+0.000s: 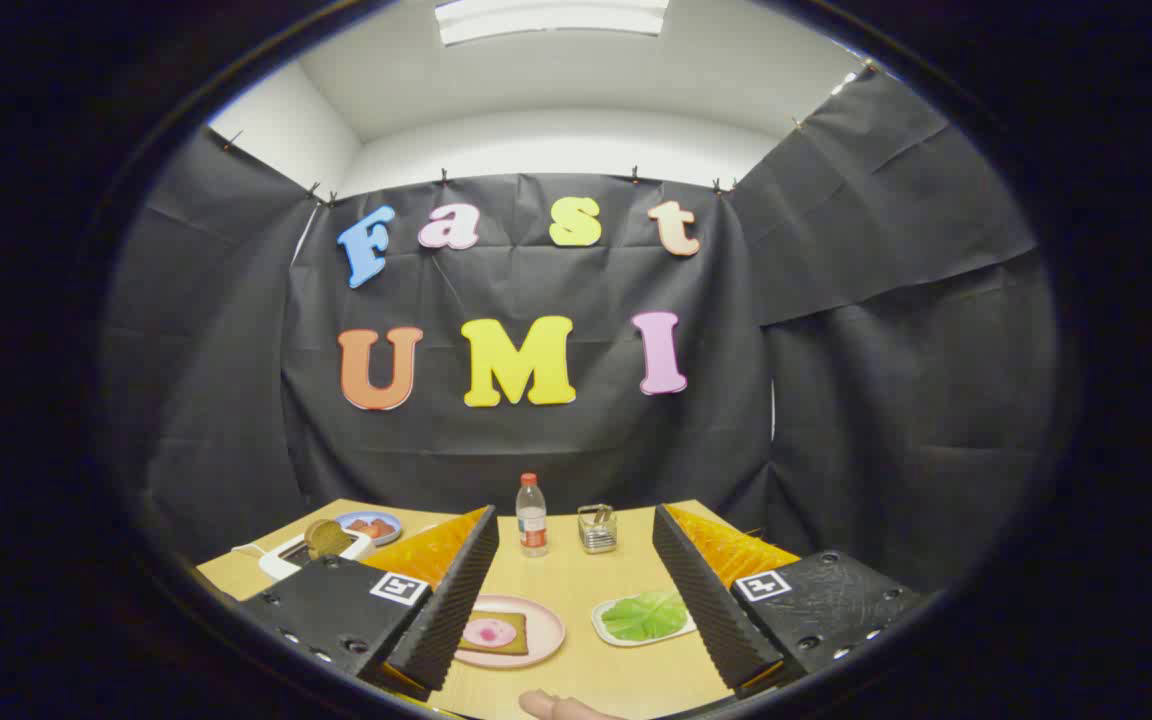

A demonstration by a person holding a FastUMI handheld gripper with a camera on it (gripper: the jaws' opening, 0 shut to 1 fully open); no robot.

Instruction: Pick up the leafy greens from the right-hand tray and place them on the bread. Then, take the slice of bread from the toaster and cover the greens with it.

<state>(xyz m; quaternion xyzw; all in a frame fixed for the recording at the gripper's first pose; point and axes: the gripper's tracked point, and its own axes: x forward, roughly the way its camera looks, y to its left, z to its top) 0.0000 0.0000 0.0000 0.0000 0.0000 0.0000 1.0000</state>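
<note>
My gripper (574, 528) is open, held above the near side of the wooden table (576, 585) with nothing between its fingers. Below the gap, toward the left finger (456, 590), a pink plate (541, 645) carries a slice of bread (496, 633) with a pink round on top. Toward the right finger (701, 590), a white tray (608, 632) holds the leafy greens (644, 614). Far left, beyond the left finger, a white toaster (286, 555) has a brown slice of bread (326, 539) sticking up out of it.
A water bottle (532, 516) with a red cap and a small metal holder (597, 528) stand at the table's far edge. A blue plate (372, 525) with reddish pieces sits behind the toaster. A fingertip (548, 706) shows at the table's near edge.
</note>
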